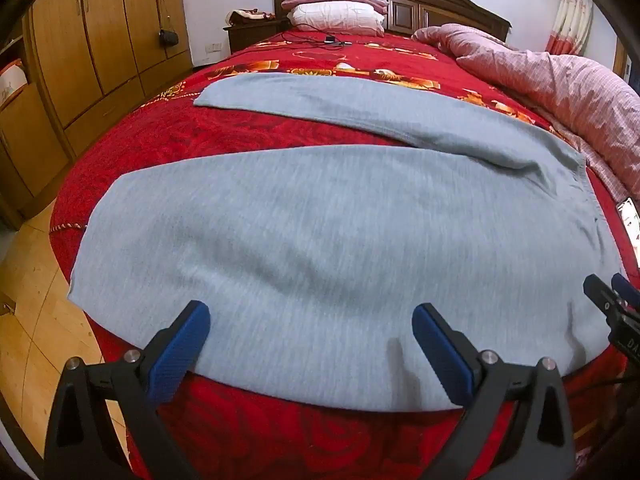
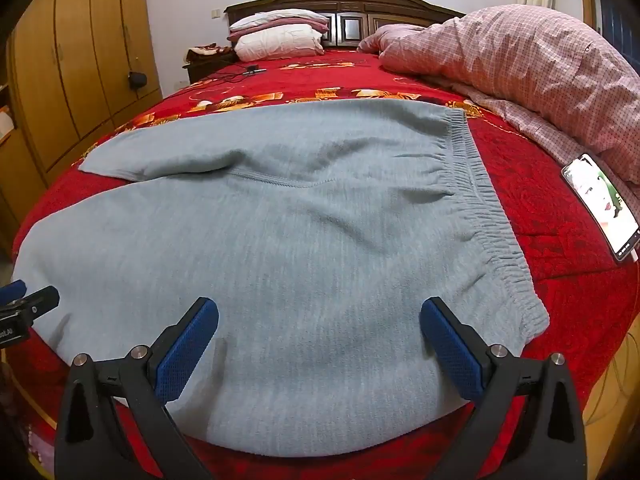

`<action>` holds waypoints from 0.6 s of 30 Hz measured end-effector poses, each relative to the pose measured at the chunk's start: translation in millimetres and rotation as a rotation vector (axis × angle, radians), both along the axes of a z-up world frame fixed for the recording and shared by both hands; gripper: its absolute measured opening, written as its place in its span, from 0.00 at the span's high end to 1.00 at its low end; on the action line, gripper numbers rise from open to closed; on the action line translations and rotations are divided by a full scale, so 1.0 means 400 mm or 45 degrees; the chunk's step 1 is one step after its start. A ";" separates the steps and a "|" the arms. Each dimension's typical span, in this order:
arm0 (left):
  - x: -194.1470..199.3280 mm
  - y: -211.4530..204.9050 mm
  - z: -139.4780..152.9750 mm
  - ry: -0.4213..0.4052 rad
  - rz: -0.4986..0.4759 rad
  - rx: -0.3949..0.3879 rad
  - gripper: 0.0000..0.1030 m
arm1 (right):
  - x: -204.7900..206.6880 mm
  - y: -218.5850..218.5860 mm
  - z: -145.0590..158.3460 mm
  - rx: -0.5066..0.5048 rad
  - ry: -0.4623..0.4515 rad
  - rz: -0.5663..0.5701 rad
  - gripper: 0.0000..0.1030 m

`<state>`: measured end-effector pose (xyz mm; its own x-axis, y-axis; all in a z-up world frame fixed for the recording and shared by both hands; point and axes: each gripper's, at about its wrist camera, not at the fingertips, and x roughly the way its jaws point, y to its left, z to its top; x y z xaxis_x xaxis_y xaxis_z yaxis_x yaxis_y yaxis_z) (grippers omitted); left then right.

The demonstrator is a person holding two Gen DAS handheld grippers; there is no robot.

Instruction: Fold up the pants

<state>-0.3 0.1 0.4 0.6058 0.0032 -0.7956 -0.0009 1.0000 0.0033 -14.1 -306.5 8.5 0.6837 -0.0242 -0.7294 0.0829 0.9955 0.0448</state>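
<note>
Grey pants (image 1: 304, 232) lie spread flat on the red bedspread (image 1: 200, 132), both legs stretching left, the far leg (image 1: 320, 98) angled away. Their elastic waistband (image 2: 480, 196) runs down the right side. My left gripper (image 1: 310, 324) hovers open over the near edge of the near leg, nothing between its blue pads. My right gripper (image 2: 320, 320) is open too, above the hip area near the waistband corner (image 2: 528, 320). The right gripper's tips (image 1: 608, 292) show at the left view's right edge, and the left gripper's tips (image 2: 28, 296) at the right view's left edge.
A lit phone (image 2: 600, 204) lies on the bedspread right of the waistband. A pink checked quilt (image 2: 520, 60) is heaped along the right side. Pillows (image 1: 336, 6) are stacked at the headboard, with a small device and cable (image 1: 330, 40) nearby. Wooden wardrobes (image 1: 92, 40) stand left, beyond the floor.
</note>
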 end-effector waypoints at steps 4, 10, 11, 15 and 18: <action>-0.001 0.001 0.002 0.000 0.000 0.000 0.00 | 0.000 0.000 0.000 0.001 0.000 -0.001 0.00; 0.000 -0.001 0.000 0.002 0.000 0.001 0.00 | 0.001 -0.001 -0.001 -0.001 0.000 -0.001 0.00; -0.001 -0.001 0.000 0.002 0.000 0.001 0.00 | 0.001 -0.001 -0.001 -0.001 0.000 -0.001 0.00; -0.001 -0.002 0.000 0.003 0.000 0.002 0.00 | 0.000 -0.001 0.000 0.000 0.000 -0.002 0.00; 0.000 -0.002 0.001 0.003 0.000 0.002 0.00 | 0.000 -0.002 0.000 0.001 0.000 -0.001 0.00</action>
